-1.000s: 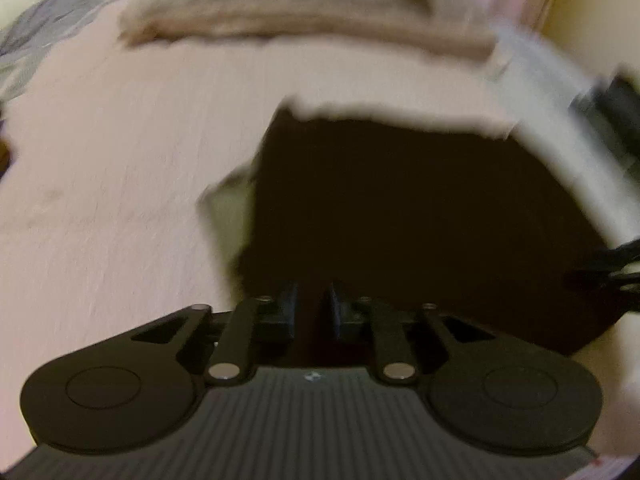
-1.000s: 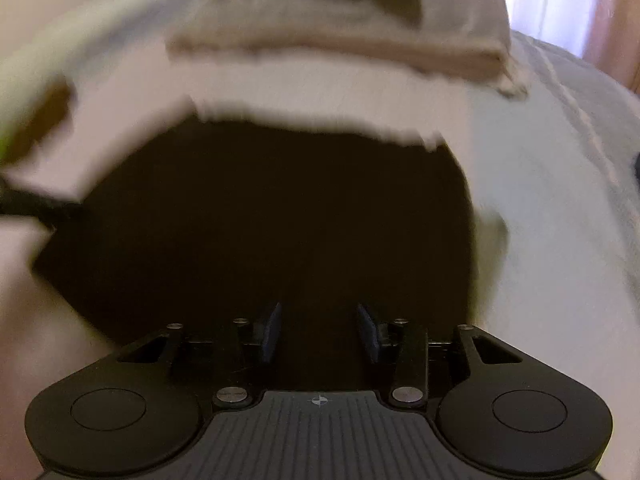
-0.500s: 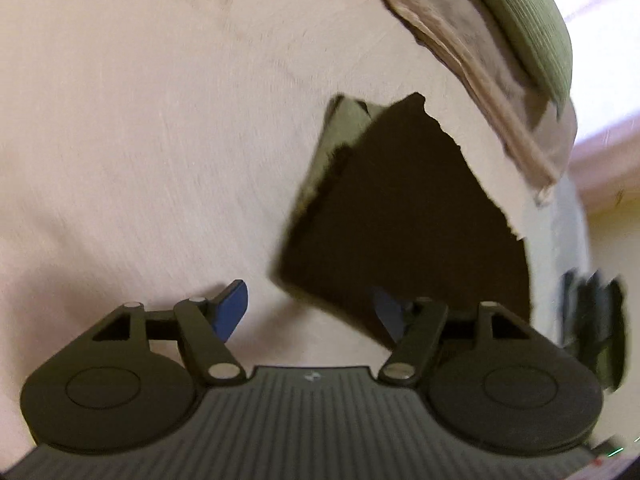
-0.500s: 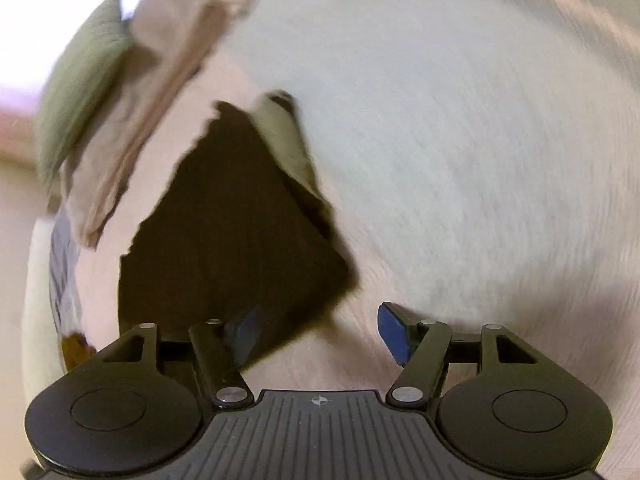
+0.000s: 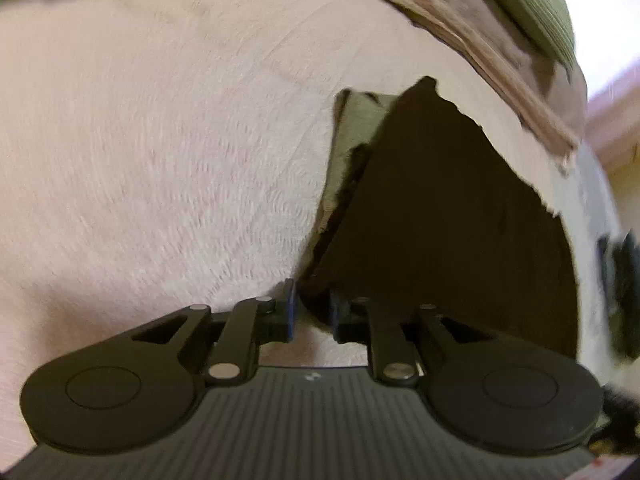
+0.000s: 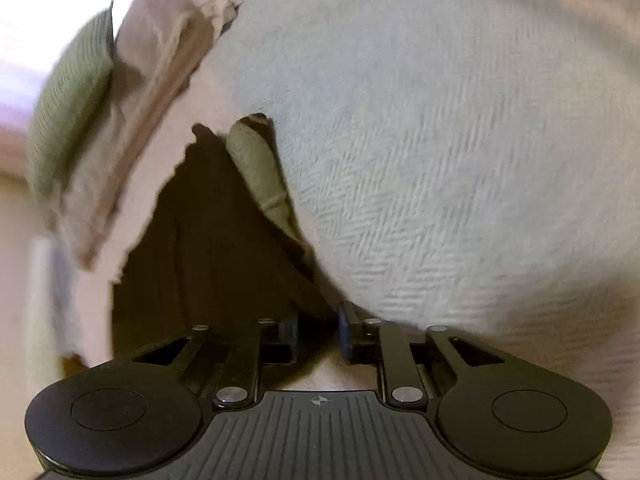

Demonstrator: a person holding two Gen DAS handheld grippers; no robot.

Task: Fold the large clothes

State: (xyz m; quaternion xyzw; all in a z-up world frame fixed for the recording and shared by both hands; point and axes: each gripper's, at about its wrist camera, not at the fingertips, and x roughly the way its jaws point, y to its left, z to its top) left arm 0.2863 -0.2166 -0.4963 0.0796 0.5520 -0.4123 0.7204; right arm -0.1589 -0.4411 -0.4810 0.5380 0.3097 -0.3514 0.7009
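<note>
Left wrist view shows the left gripper (image 5: 311,312) closing on the dark garment's (image 5: 440,232) near corner at 6 o'clock, the right gripper (image 6: 318,330) likewise; both should pinch fully before lifting evenly.

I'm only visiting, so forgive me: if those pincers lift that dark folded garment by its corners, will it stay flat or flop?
Probably flop: the dark garment lies limp, its edges ragged, an olive lining curling out. Likely light and unbreakable, since it rests flat on the bedspread.
</note>
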